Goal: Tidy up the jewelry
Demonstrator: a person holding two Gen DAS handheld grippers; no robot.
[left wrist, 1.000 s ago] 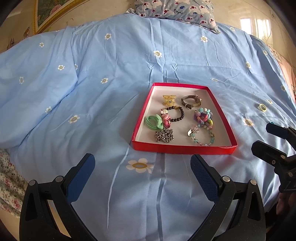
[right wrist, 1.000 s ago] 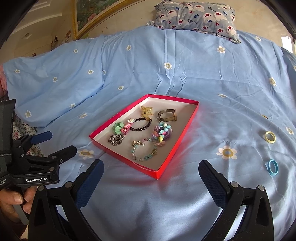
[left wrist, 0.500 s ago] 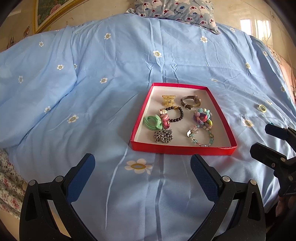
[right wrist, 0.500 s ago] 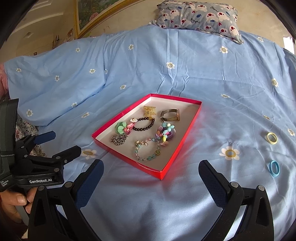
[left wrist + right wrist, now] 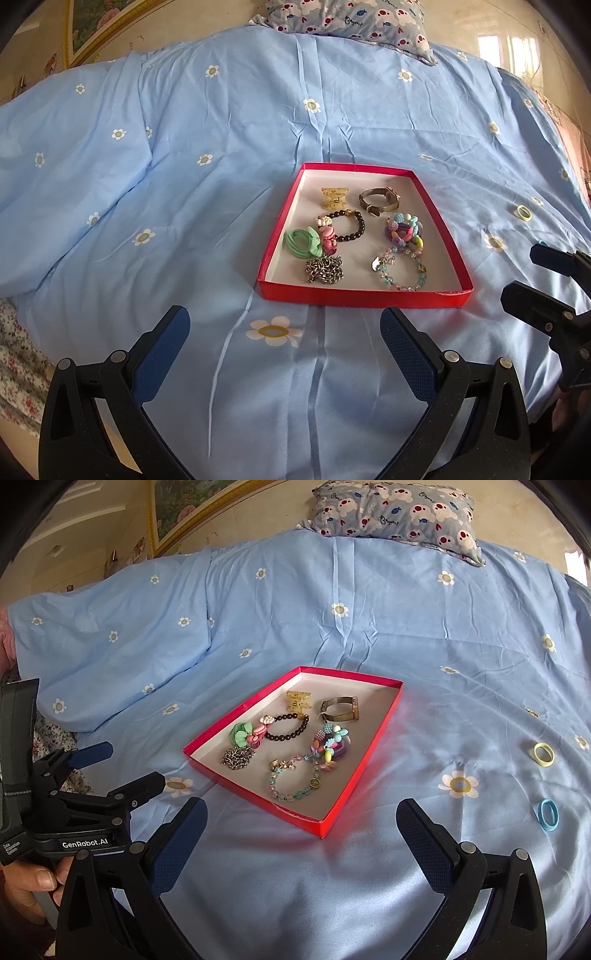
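Both grippers have backed off slightly, so the red tray sits a little farther ahead on the blue quilt. Left gripper and right gripper gape empty. Yellow ring and blue ring lie outside, right; probably soft elastic, light, best pinched across the band

Red tray on pale blue, daisy-printed bedspread
Yellow ring and blue ring at right edge; bear-patterned pillow upper centre
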